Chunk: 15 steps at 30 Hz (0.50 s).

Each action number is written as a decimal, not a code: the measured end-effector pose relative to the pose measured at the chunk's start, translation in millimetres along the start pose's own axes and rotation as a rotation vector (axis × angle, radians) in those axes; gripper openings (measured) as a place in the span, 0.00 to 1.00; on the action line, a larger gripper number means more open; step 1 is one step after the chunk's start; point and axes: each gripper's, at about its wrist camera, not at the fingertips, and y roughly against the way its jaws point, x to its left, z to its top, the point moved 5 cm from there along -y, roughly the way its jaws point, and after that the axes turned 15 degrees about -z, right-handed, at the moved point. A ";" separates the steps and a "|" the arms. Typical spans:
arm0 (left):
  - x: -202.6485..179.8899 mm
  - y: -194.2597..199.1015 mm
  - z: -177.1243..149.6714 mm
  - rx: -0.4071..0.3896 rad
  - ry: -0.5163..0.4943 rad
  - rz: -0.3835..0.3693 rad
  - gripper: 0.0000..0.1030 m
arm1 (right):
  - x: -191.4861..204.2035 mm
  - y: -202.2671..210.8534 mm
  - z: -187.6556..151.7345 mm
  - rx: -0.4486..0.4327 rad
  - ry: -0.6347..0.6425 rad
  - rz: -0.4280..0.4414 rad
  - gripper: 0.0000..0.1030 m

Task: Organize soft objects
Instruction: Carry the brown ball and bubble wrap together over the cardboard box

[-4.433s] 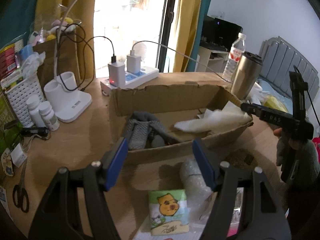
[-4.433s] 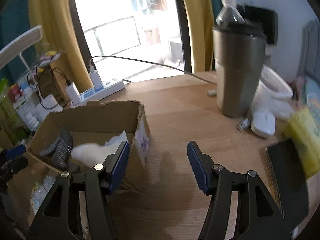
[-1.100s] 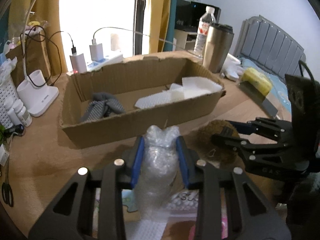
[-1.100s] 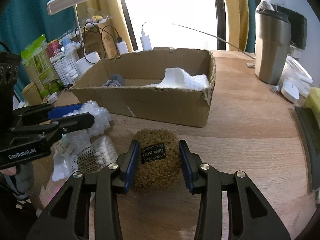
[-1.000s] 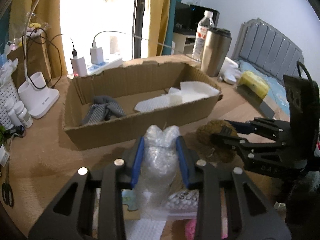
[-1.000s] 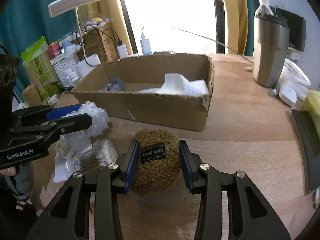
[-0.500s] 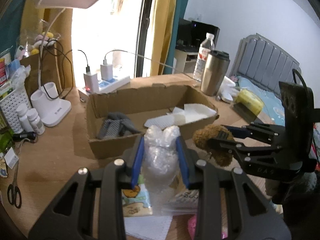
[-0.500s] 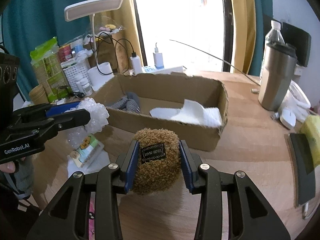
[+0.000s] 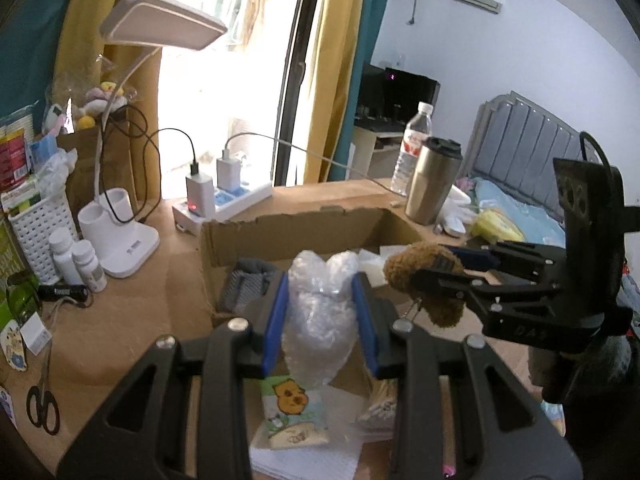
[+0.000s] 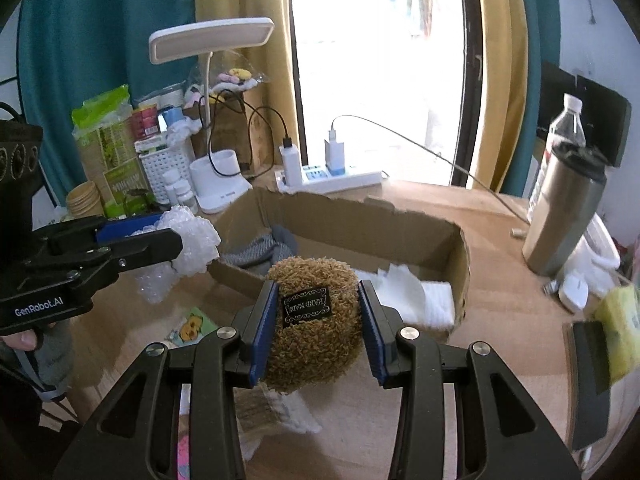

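My left gripper is clamped on a crumpled wad of clear bubble wrap, held up off the desk near the front wall of the open brown cardboard box. My right gripper squeezes a fuzzy brown ball-shaped plush with a black sewn label, raised just right of the wrap and near the same wall. Inside the box lie a grey knitted cloth at the left and a white foam sheet at the right.

The two loads sit close together, so carrying both over the wall at once could knock my grippers against each other. The wrap is slippery and springy; it might pop free early and land on the cartoon-printed tissue packet below. Its trailing lower end may be catching the box edge, though I can't quite tell
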 end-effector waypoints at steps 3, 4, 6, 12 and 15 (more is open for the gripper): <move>2.5 2.4 4.1 -0.013 0.001 0.000 0.33 | 1.8 -0.9 8.3 -0.014 0.004 0.002 0.41; 3.7 3.2 6.0 -0.017 0.000 0.000 0.33 | 0.7 -1.2 10.6 -0.018 0.003 0.002 0.41; 5.4 3.5 9.0 -0.023 -0.001 -0.001 0.33 | 0.7 -2.4 14.8 -0.024 0.003 0.002 0.41; 12.3 -0.6 15.5 -0.028 0.000 -0.001 0.33 | -2.2 -9.7 23.1 -0.033 -0.002 0.003 0.41; 14.3 -4.7 16.8 -0.024 0.002 0.000 0.33 | -5.3 -14.6 25.0 -0.031 -0.005 0.002 0.41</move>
